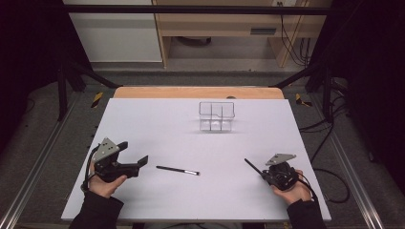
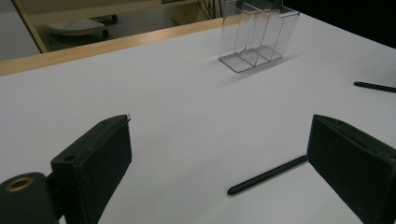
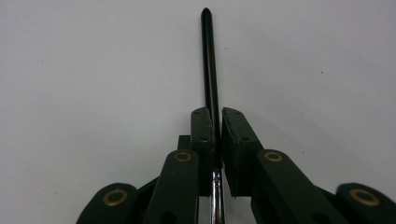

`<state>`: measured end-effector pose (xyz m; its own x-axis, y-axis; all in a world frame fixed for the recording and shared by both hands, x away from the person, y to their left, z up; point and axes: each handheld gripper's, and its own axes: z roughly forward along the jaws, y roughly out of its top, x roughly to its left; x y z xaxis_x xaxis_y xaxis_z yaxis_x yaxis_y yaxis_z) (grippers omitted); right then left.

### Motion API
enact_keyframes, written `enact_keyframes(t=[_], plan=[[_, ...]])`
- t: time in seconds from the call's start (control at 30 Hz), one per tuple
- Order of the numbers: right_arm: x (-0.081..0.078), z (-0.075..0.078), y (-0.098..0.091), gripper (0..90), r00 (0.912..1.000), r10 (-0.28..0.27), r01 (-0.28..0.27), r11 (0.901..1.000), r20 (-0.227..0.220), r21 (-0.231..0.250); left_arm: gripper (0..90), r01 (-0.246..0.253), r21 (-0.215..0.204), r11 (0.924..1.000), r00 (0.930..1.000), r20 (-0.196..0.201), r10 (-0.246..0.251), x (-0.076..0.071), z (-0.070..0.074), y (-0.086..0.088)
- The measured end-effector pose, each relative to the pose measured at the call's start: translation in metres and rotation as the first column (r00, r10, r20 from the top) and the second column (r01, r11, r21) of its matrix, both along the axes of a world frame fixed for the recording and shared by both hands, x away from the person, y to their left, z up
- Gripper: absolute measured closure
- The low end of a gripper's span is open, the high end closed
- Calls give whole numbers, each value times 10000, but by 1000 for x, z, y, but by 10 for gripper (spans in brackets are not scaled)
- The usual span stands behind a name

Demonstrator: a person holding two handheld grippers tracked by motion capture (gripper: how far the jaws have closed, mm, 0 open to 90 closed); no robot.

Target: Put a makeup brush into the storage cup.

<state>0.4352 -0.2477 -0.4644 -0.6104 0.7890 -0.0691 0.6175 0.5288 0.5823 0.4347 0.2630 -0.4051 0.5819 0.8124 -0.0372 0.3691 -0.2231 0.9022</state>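
Item: black pen [image 3: 208, 60], clamped between the closed jaws of my right gripper [image 1: 261, 174], tip pointing away over the white table [image 1: 157, 200].
Item: second pen [image 1: 177, 170], lying flat at mid-table just beside my left gripper [image 1: 136, 153], whose jaws are standing wide with nothing between them.
Item: clear divided holder [image 1: 217, 116], sitting well beyond both.
Handling note: I am judging the grip firm; I'd be lifting level, then tilting the tip down over one compartment.
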Motion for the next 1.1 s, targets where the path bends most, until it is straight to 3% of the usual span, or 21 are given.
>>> enact_keyframes(t=[0.17, 0.33, 0.5, 0.67, 0.83, 0.97, 1.1], plan=[[-1, 3, 0, 755, 9999, -115, 116, 9999, -39, 119, 62, -9, -39, 10000, 10000, 14, 9, 0, 0, -1], [-1, 16, 1, 680, 9999, 34, -36, 9999, 100, 159, 62, -7, -34, 10000, 10000, 31, 7, 0, 1, -1], [8, 26, 12, 606, 9988, 81, -76, 9999, -492, 93, 62, 10, -91, 10000, 10000, 62, -10, -1, 3, -1], [21, 31, 18, 567, 9943, 238, -301, 9978, -1036, -595, 61, 50, -50, 10000, 10000, 33, -50, 0, 2, -1], [29, 35, 21, 592, 9845, 295, -461, 9946, -1730, -926, 61, 94, -12, 10000, 10000, 25, -94, 0, 2, -3], [34, 30, 19, 622, 9753, 159, -417, 9928, -2202, -1127, 61, 92, -2, 10000, 10000, 17, -92, 0, 2, -3], [36, 24, 19, 654, 9707, 323, -642, 9897, -2382, -1277, 61, 127, 70, 9999, 9999, -11, -127, 0, 1, -3]])
